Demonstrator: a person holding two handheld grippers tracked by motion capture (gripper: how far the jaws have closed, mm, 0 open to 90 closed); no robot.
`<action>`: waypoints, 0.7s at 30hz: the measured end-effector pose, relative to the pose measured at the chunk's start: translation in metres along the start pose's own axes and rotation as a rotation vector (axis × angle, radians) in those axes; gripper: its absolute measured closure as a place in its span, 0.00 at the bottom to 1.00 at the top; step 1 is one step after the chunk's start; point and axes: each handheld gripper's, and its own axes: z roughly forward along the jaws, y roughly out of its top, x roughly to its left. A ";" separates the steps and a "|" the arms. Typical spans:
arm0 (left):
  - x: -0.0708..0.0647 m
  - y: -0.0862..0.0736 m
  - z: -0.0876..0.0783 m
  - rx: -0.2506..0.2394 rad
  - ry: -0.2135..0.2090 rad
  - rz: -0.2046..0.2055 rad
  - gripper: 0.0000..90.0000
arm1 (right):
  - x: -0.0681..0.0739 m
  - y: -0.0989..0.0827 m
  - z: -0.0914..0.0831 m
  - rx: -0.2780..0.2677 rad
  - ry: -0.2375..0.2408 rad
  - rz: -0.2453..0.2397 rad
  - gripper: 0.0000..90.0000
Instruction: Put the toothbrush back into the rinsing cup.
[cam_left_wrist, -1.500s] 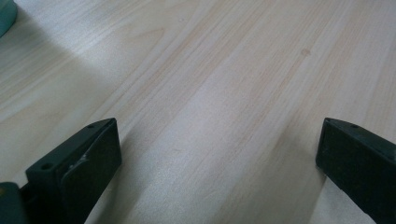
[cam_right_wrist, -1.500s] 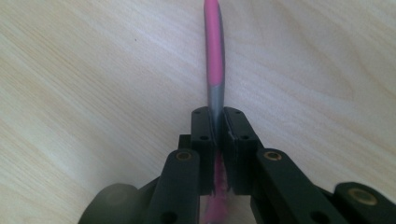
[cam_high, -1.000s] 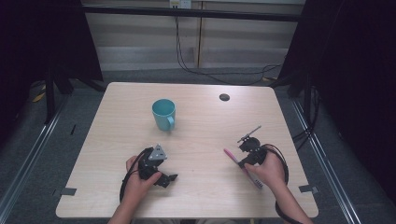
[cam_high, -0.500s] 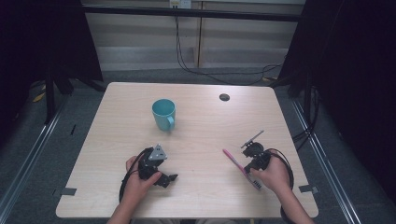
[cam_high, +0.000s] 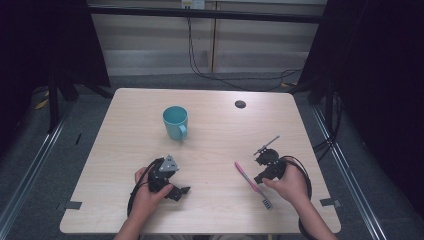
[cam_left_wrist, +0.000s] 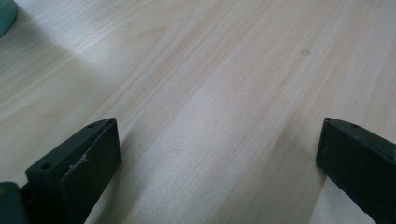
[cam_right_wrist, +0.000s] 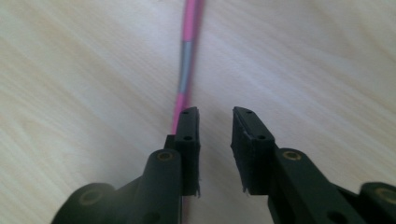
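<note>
Both jaw pairs gape empty: right gripper (cam_right_wrist: 215, 116) has backed off, toothbrush (cam_high: 252, 183) seemingly just released; left gripper (cam_left_wrist: 217, 158) idle.

Right tool (cam_right_wrist: 215, 114) is seen from behind its two black jaws, which rise from the bottom edge and are set a narrow gap apart; bare wood is seen in the gap. A pink toothbrush handle (cam_right_wrist: 187, 60) with a grey band is laid on the pale wood-grain desk (cam_right_wrist: 70, 84). The handle runs from the top edge down behind the left-hand jaw, outside the gap. Whether jaw and handle touch cannot be told.
</note>
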 end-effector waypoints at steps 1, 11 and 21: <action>0.000 0.000 0.000 -0.001 -0.001 0.000 0.00 | 0.002 0.000 0.001 0.001 0.006 -0.003 0.76; 0.000 0.000 0.000 -0.001 -0.001 0.000 0.00 | 0.013 -0.001 0.019 0.073 -0.038 -0.068 0.91; 0.000 0.001 0.000 0.004 0.001 -0.002 0.00 | 0.006 0.007 0.003 0.035 -0.037 -0.115 0.91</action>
